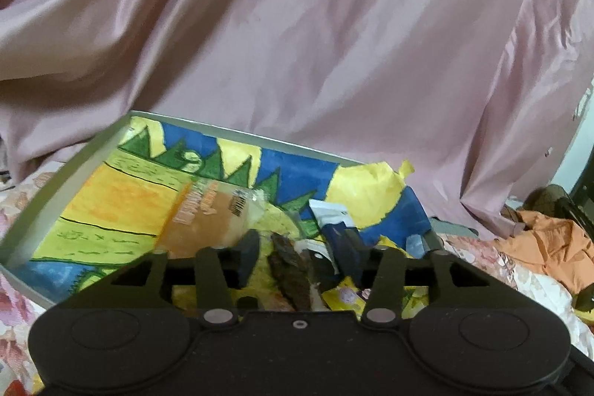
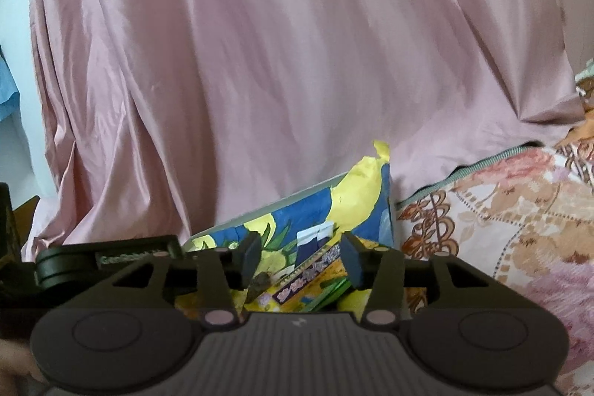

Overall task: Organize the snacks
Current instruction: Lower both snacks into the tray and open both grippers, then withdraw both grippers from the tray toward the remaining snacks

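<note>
Shallow grey-rimmed tray [image 1: 70, 169] lined with a painted yellow/green/blue sheet [image 1: 122, 206], sitting on a floral bedspread [image 2: 519, 229]. Left half of the tray floor is bare and open. Clear packet with orange print [image 1: 208, 210] lies flat near the middle, long axis running from near-left up to far-right, barcode at the far end. Right of it, a dark brown snack piece [image 1: 289, 270], long axis pointing away from the camera, between the left gripper [image 1: 299, 255] fingers but not visibly touched; jaws wide apart. White-and-navy packet [image 1: 334, 221] next, standing up against the sheet's crumpled right corner. Right-wrist view: right gripper [image 2: 300, 257] also spread wide, nothing clamped; a yellow-edged purple-print bar [image 2: 308, 273] sits between its fingers, long axis rising to the right. Pink curtain [image 1: 297, 25] close behind the tray's far rim; orange cloth [image 1: 545, 244] far right, well apart
</note>
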Available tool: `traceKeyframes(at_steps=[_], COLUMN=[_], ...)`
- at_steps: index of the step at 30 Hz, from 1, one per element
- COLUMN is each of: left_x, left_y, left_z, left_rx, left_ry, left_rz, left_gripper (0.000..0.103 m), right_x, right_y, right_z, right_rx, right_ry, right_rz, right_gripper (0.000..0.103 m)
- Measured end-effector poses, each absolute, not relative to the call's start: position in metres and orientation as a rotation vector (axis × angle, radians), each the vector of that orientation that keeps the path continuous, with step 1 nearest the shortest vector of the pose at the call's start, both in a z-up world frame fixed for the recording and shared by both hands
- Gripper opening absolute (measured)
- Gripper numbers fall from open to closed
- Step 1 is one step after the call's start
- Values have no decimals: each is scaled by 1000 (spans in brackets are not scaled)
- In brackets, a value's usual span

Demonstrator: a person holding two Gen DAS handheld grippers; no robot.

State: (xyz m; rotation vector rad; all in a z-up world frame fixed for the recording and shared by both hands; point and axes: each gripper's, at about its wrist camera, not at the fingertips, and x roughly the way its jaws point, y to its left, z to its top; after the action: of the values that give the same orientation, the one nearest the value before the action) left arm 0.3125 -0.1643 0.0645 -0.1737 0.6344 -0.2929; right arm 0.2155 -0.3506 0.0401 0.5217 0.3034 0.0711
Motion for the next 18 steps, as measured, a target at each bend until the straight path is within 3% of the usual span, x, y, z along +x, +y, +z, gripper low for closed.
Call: traceKeyframes(at_steps=[4,6,15,18], left_x=[306,300,269,258], left_y=[-155,-152,-125,-116], left_z=[73,79,100,103], left_rx=[-207,-202,-211,-202], left_ry=[605,580,510,490], left_rz=[-290,-272,-210,-182], left_gripper=[71,84,102,102], right_x=[210,207,187,181], right_y=[-348,-345,-334,-330], right_z=[46,51,74,76], right_rx=[488,468,402,382], right_ry=[277,270,209,200], right_rz=[67,71,95,114], right_gripper=[70,75,97,101])
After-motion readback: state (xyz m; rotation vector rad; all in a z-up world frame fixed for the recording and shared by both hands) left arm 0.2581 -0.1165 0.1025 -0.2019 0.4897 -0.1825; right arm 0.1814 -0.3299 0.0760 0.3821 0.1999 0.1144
